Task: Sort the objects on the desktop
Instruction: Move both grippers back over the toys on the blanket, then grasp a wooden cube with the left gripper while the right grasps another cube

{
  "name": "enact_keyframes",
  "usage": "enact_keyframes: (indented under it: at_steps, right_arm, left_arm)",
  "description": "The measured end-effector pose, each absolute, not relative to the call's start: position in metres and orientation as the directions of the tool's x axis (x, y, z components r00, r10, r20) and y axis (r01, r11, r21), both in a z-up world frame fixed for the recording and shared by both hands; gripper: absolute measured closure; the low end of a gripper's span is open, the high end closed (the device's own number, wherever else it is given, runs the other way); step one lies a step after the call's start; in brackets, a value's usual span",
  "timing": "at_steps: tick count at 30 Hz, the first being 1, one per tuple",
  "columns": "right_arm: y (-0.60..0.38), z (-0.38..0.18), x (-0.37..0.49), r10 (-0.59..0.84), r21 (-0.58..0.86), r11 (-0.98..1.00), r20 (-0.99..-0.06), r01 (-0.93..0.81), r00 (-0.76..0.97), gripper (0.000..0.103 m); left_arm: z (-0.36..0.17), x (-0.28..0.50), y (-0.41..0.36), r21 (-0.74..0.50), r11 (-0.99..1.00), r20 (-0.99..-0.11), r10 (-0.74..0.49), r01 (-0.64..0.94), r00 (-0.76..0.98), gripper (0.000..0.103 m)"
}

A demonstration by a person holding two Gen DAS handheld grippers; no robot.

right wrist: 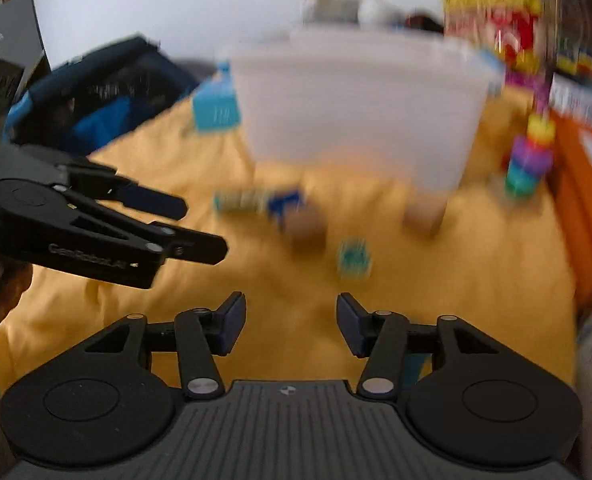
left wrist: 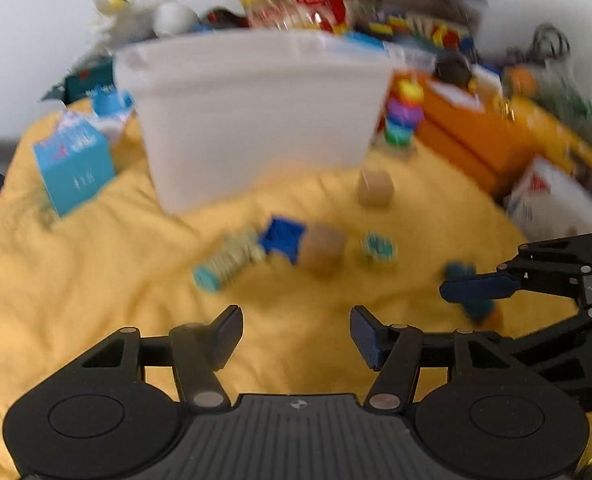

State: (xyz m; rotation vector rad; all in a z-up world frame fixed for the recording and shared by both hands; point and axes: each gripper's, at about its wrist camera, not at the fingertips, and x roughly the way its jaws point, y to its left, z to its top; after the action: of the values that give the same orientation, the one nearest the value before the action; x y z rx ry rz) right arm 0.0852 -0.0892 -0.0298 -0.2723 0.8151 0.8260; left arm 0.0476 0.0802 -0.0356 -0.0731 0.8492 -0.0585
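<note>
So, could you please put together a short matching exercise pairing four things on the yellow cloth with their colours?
Things:
1. bin
2. carton
3. ring stack
4. small block

Colours:
a. rainbow
b. white
c. tan
d. light blue

Pairs: 1-b, 2-d, 3-a, 4-c
</note>
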Motion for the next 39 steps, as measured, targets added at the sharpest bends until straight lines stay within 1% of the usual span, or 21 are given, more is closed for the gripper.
enact_keyframes:
  at_steps: [3,5,9,10,14,15,16,17,20,22,26,30,33,38,39]
  right_arm:
    - [-0.092,-0.041,0.078,0.522,0.080,0.671,-0.757,-0.738,0.393,0.050]
    - [-0.092,-0.045,0.077,0.505,0.060,0.673,-0.765,-0.737,0.399,0.051]
    - [-0.096,-0.051,0.074,0.494,0.061,0.692,-0.766,-0.719,0.411,0.051]
    - [-0.099,-0.052,0.073,0.494,0.061,0.693,-0.766,-0.719,0.411,0.051]
    - [-0.098,-0.054,0.073,0.496,0.054,0.689,-0.762,-0.722,0.416,0.051]
    - [-0.098,-0.053,0.073,0.498,0.052,0.687,-0.759,-0.725,0.418,0.051]
    - [-0.098,-0.052,0.073,0.500,0.046,0.686,-0.756,-0.726,0.424,0.051]
    - [-0.099,-0.050,0.074,0.500,0.042,0.689,-0.750,-0.723,0.433,0.051]
    - [-0.106,-0.038,0.083,0.504,0.028,0.720,-0.708,-0.693,0.495,0.053]
    - [-0.109,-0.029,0.096,0.494,0.017,0.748,-0.682,-0.664,0.539,0.051]
    - [-0.106,-0.026,0.138,0.460,-0.002,0.790,-0.660,-0.614,0.594,0.051]
    - [-0.094,-0.034,0.175,0.433,0.009,0.818,-0.667,-0.576,0.606,0.050]
    - [-0.087,-0.045,0.200,0.392,0.001,0.843,-0.686,-0.538,0.613,0.049]
    - [-0.079,-0.050,0.208,0.424,-0.007,0.810,-0.685,-0.587,0.593,0.048]
    - [-0.078,-0.052,0.208,0.429,-0.001,0.803,-0.692,-0.595,0.580,0.050]
  left_arm:
    - [-0.042,0.055,0.075,-0.101,0.994,-0.760,-0.102,0.038,0.642,0.040]
    - [-0.042,0.066,0.072,-0.126,0.991,-0.741,-0.129,0.052,0.659,0.040]
    - [-0.051,0.097,0.056,-0.058,0.993,-0.735,-0.113,0.103,0.669,0.045]
    - [-0.054,0.102,0.053,-0.050,0.993,-0.736,-0.111,0.109,0.668,0.047]
    - [-0.061,0.122,0.048,-0.027,0.993,-0.736,-0.100,0.119,0.669,0.049]
    - [-0.063,0.126,0.048,-0.026,0.992,-0.739,-0.104,0.127,0.666,0.051]
    - [-0.064,0.129,0.048,-0.027,0.990,-0.742,-0.112,0.137,0.661,0.061]
    - [-0.065,0.131,0.048,-0.031,0.989,-0.749,-0.121,0.147,0.652,0.065]
    - [-0.061,0.125,0.049,-0.041,0.985,-0.753,-0.140,0.167,0.643,0.065]
    - [-0.058,0.114,0.049,-0.034,0.983,-0.756,-0.142,0.178,0.639,0.065]
    - [-0.054,0.086,0.051,-0.053,0.979,-0.755,-0.169,0.198,0.634,0.065]
    - [-0.057,0.063,0.053,-0.062,0.983,-0.760,-0.159,0.174,0.630,0.065]
    - [-0.063,0.055,0.052,-0.032,0.985,-0.759,-0.134,0.169,0.637,0.065]
    - [-0.064,0.055,0.054,-0.040,0.986,-0.753,-0.136,0.162,0.643,0.065]
    - [-0.063,0.056,0.055,-0.048,0.986,-0.754,-0.140,0.158,0.642,0.065]
